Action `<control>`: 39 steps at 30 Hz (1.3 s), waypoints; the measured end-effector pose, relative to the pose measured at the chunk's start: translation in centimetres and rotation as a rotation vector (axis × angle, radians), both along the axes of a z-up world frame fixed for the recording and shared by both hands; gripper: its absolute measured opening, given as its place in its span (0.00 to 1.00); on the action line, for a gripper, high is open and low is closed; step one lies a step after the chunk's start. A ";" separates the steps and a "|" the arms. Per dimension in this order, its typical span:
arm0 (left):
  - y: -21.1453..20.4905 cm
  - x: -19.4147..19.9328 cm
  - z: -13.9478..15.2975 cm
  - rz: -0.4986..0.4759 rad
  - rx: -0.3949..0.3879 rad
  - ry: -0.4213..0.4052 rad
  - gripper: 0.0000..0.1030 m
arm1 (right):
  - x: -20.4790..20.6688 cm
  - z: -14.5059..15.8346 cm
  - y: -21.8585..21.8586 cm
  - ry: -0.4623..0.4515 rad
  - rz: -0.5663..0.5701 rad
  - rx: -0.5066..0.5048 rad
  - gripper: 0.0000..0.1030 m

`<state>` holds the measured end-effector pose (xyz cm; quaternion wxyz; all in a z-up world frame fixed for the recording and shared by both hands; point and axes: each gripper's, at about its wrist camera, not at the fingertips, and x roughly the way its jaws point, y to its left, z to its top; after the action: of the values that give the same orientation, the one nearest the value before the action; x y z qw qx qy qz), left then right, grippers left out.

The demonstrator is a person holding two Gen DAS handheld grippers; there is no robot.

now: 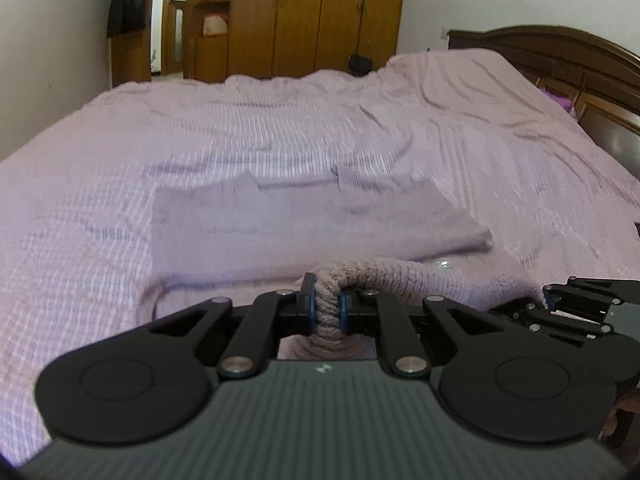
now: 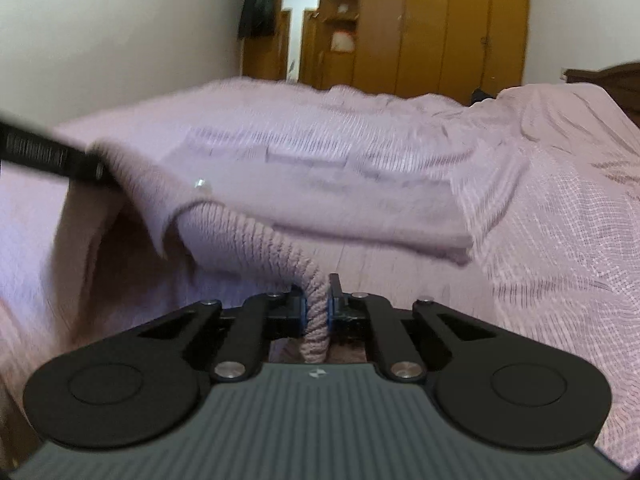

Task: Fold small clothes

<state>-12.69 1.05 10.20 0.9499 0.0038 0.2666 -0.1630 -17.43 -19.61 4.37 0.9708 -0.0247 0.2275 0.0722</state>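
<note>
A small mauve knitted garment (image 1: 312,220) lies on the pink bedspread (image 1: 100,184), its near ribbed edge lifted off the bed. My left gripper (image 1: 327,300) is shut on a bunched part of that ribbed edge. In the right wrist view my right gripper (image 2: 318,300) is shut on another part of the same ribbed hem, and the garment (image 2: 320,192) drapes away from it. A small shiny button (image 2: 201,185) shows on the raised fold. The right gripper's black linkage (image 1: 576,308) appears at the right of the left wrist view; the left gripper's dark body (image 2: 48,156) enters from the left.
The wrinkled pink bedspread (image 2: 560,240) covers a wide bed. A dark wooden headboard (image 1: 560,60) stands at the right, wooden wardrobes (image 1: 328,12) at the back, a white wall (image 2: 100,32) on the left, and a dark garment (image 1: 126,4) hangs by the doorway.
</note>
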 end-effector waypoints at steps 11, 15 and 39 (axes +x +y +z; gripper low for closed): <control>-0.4 7.1 3.6 0.049 -0.022 -0.102 0.12 | 6.8 5.4 -0.2 -0.154 0.006 0.015 0.08; -0.7 10.4 3.8 0.082 -0.026 -0.109 0.12 | 10.7 6.5 -0.2 -0.171 -0.001 0.022 0.08; -2.6 26.2 -8.5 0.162 0.114 0.092 0.32 | 30.7 -5.2 1.5 0.101 -0.059 -0.046 0.11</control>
<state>13.52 -1.55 1.74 0.9449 0.0289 0.3185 -0.0700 13.30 -18.08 -0.83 0.9589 -0.0365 0.2785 0.0393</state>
